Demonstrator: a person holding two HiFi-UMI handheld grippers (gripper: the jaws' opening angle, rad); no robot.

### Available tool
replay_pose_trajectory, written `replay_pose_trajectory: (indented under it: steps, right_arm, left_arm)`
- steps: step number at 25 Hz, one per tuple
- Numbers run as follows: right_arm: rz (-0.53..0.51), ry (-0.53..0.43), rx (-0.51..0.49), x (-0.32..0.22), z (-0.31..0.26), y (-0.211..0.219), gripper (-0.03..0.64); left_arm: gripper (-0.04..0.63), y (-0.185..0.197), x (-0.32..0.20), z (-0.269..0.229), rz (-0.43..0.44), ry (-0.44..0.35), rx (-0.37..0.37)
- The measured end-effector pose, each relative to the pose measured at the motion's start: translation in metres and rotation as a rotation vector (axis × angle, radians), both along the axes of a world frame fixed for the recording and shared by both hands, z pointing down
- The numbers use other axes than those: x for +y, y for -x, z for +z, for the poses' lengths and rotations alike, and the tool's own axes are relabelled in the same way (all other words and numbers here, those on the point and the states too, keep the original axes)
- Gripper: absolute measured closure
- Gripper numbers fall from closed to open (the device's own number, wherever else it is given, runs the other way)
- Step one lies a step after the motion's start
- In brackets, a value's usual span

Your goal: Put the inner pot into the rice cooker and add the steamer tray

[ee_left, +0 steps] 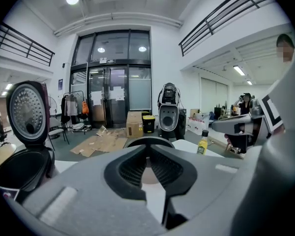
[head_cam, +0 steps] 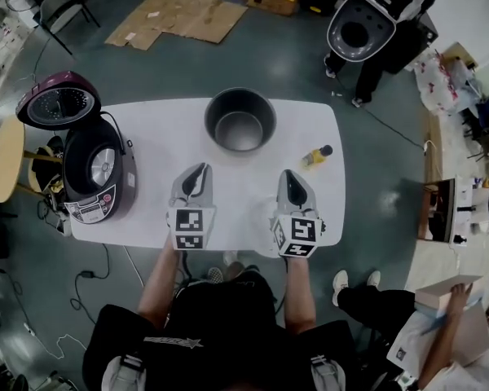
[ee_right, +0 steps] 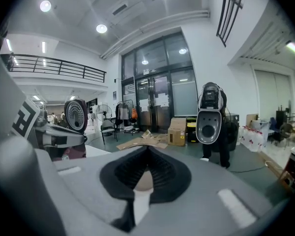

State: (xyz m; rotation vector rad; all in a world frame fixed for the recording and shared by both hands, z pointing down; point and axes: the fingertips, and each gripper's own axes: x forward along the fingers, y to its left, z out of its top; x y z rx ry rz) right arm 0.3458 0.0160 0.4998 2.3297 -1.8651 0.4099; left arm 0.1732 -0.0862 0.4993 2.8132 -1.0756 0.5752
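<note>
The dark metal inner pot (head_cam: pixel 240 120) stands upright at the far middle of the white table (head_cam: pixel 147 129); its rim (ee_left: pixel 150 141) shows just past my left jaws. The maroon rice cooker (head_cam: pixel 94 169) sits at the table's left end with its lid (head_cam: pixel 57 103) raised and its cavity bare; it also appears in the left gripper view (ee_left: pixel 22 163). My left gripper (head_cam: pixel 197 170) (ee_left: pixel 147 150) and right gripper (head_cam: pixel 292 177) (ee_right: pixel 146 155) hover side by side over the near half of the table, both shut and holding nothing, short of the pot.
A small yellow bottle (head_cam: pixel 316 155) lies right of the pot. A round wooden stool (head_cam: pixel 6 160) stands beside the cooker. Flattened cardboard (head_cam: pixel 179 15) and a white-and-black machine (head_cam: pixel 360 24) are on the floor beyond. A seated person (head_cam: pixel 440 332) is at lower right.
</note>
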Motion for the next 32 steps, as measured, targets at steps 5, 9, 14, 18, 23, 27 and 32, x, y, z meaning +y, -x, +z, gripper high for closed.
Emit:
replay_pose_trajectory:
  steps: [5, 9, 14, 18, 23, 27, 32]
  right_arm:
    - [-0.022, 0.014, -0.013, -0.02, 0.008, -0.013, 0.607]
    - [-0.034, 0.026, -0.042, -0.037, 0.019, -0.021, 0.59]
    - [-0.055, 0.05, -0.082, -0.06, 0.038, -0.027, 0.502]
    - [-0.069, 0.07, -0.102, -0.075, 0.051, -0.033, 0.445]
    - [-0.081, 0.098, -0.15, -0.095, 0.068, -0.039, 0.445]
    - [-0.07, 0.119, -0.168, -0.107, 0.083, -0.05, 0.445]
    - [-0.069, 0.148, -0.175, -0.121, 0.102, -0.06, 0.445]
  left_arm:
    - [0.563, -0.013, -0.016, 0.01, -0.016, 0.023, -0.014]
    - [0.558, -0.021, -0.029, 0.024, -0.033, 0.074, 0.003]
    - [0.452, -0.026, -0.044, 0.047, -0.049, 0.162, 0.016]
    - [0.39, -0.033, -0.054, 0.058, -0.059, 0.195, 0.024]
    - [0.319, -0.042, -0.067, 0.07, -0.054, 0.223, 0.045]
    - [0.313, -0.048, -0.078, 0.086, -0.069, 0.248, 0.023]
    - [0.313, -0.054, -0.09, 0.102, -0.077, 0.271, 0.001]
